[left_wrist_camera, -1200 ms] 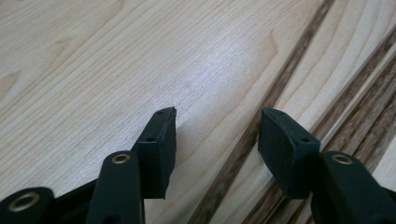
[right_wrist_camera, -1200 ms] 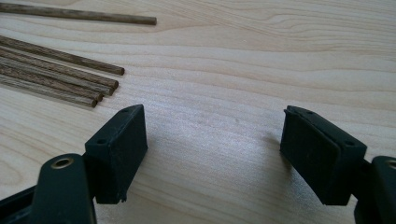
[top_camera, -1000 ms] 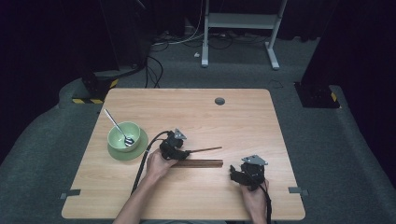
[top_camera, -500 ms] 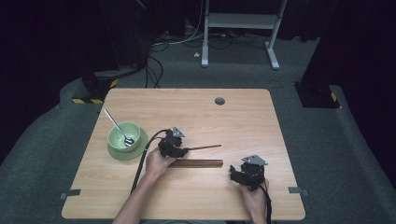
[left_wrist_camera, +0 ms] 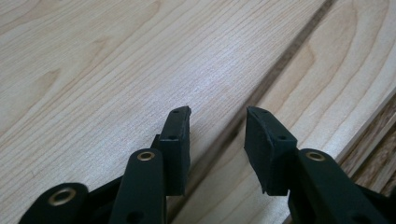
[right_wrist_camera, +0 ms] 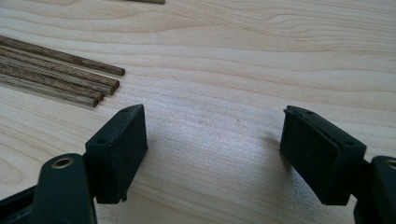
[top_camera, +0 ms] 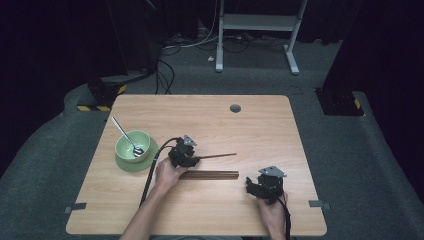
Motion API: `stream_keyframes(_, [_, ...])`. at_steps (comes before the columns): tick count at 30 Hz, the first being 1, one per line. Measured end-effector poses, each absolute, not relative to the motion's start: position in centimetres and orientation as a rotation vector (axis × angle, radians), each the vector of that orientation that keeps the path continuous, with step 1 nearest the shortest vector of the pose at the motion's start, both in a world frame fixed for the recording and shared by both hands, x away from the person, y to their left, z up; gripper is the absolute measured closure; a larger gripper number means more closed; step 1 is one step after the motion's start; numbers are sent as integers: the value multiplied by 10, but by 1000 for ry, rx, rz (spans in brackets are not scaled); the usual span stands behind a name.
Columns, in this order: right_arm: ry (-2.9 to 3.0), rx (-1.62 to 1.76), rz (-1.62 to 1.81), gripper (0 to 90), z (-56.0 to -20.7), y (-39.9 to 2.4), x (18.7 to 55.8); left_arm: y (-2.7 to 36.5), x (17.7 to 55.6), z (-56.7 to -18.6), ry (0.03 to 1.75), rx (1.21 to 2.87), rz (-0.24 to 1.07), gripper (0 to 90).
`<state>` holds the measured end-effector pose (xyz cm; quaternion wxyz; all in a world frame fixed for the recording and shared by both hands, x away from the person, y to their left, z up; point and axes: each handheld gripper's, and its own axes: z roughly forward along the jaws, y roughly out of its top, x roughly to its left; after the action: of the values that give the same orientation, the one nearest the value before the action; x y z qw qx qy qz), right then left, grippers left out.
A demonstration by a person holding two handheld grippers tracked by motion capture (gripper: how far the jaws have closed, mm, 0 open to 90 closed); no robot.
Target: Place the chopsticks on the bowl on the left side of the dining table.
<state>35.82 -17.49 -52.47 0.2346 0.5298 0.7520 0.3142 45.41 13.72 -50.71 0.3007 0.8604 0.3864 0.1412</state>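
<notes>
On the worktop [top_camera: 260, 130], the left gripper [left_wrist_camera: 217, 128] straddles a single chopstick [top_camera: 220, 156] near the middle; its jaws have just been closing, narrowed but not yet touching the stick between them. The right gripper [right_wrist_camera: 212, 140] rests wide open near the front edge, right of the chopstick bundle [top_camera: 210, 175]. No writing is legible anywhere.

Colour rundown: the surface [top_camera: 260, 130] is pale blond wood with wavy grain, and the chopsticks [top_camera: 209, 175] lying mid-frame are dark streaky brown. At left sits a pale green bowl [top_camera: 131, 145] on a matching green plate [top_camera: 125, 164] with a shiny silver spoon [top_camera: 125, 135] in it. Both the left hand-held gripper [top_camera: 195, 159] and right hand-held gripper [top_camera: 250, 186] are matte black with grey plates on top, and there's black-and-yellow hazard striping [top_camera: 100, 107] at the left on the grey floor [top_camera: 350, 150].
</notes>
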Motion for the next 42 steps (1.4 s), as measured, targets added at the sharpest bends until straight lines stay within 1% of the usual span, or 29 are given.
stream_keyframes(16, [2064,1454,863,224,-525,-175,358,141,457,-507,1045,2274,381,694])
stream_keyframes(26, [2064,1454,863,223,-525,-175,358,144,460,-507,1053,2274,384,728])
stream_keyframes(34, [2064,1454,863,223,-525,-175,358,147,463,-506,1070,2270,384,774])
stream_keyframes(42, [2064,1454,863,224,-525,-175,358,152,466,-507,1086,2262,395,794])
